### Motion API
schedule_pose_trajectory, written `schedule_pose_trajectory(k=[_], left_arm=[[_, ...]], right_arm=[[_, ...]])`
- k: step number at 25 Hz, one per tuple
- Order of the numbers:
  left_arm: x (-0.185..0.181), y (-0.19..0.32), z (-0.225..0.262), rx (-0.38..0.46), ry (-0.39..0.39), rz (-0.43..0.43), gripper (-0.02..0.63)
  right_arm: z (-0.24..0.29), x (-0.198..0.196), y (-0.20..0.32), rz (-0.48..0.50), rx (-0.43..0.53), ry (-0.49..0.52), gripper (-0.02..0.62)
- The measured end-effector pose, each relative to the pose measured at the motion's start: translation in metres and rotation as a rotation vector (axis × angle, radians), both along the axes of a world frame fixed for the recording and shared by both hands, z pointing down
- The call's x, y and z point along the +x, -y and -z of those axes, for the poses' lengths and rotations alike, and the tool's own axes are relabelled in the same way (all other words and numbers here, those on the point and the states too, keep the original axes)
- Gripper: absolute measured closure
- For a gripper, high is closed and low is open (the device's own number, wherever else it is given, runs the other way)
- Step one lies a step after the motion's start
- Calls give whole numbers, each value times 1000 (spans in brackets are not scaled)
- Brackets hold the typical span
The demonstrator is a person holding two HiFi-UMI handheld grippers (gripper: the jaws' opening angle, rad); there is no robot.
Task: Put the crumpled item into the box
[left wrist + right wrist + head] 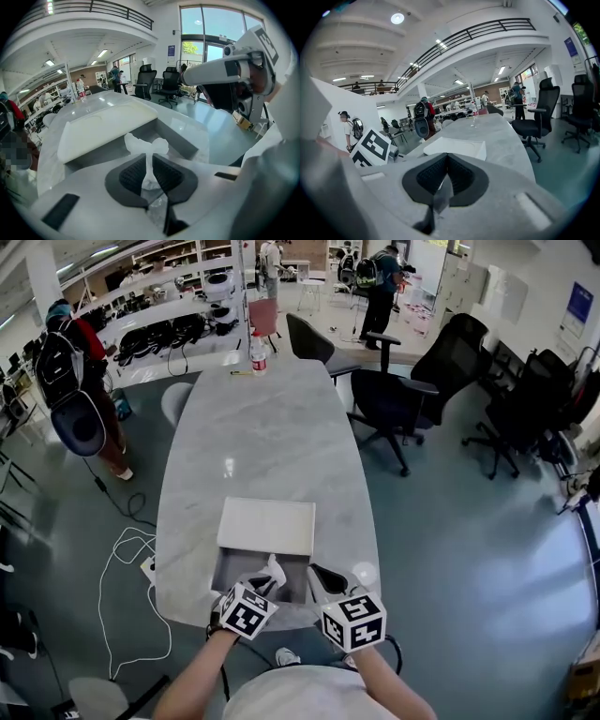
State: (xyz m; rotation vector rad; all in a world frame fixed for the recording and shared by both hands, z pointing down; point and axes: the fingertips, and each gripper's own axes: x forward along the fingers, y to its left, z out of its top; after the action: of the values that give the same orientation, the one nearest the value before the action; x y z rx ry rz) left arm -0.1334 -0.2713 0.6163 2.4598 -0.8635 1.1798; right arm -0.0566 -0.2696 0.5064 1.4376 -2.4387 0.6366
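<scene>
The crumpled item point(145, 146) is a white, thin wad pinched upright between the pads of my left gripper point(149, 165), which is shut on it. In the head view the left gripper point(271, 578) holds the crumpled item point(276, 568) over the near part of the open grey box point(228, 573). The box's white lid point(267, 525) stands open on the far side, and it also shows as the lid point(101, 126) ahead of the left jaws. My right gripper point(322, 583) hovers at the box's right near corner. The right gripper point(447, 161) is shut with nothing in it.
The box sits at the near end of a long marble table point(267, 437). A water bottle point(256, 353) stands at the far end. Black office chairs point(394, 399) line the right side. A white cable point(122, 563) lies on the floor at left, near a person with a backpack point(70, 381).
</scene>
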Motion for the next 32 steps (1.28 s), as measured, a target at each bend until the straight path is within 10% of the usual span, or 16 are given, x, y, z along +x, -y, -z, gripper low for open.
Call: schedule_pose_trajectory(k=[15, 32], left_arm=[[1, -9, 10, -7, -58, 224, 494], [-22, -29, 139, 308, -394, 608, 574]], right_arm=[[7, 23, -19, 86, 9, 11, 591], [53, -1, -29, 322, 103, 22, 591]])
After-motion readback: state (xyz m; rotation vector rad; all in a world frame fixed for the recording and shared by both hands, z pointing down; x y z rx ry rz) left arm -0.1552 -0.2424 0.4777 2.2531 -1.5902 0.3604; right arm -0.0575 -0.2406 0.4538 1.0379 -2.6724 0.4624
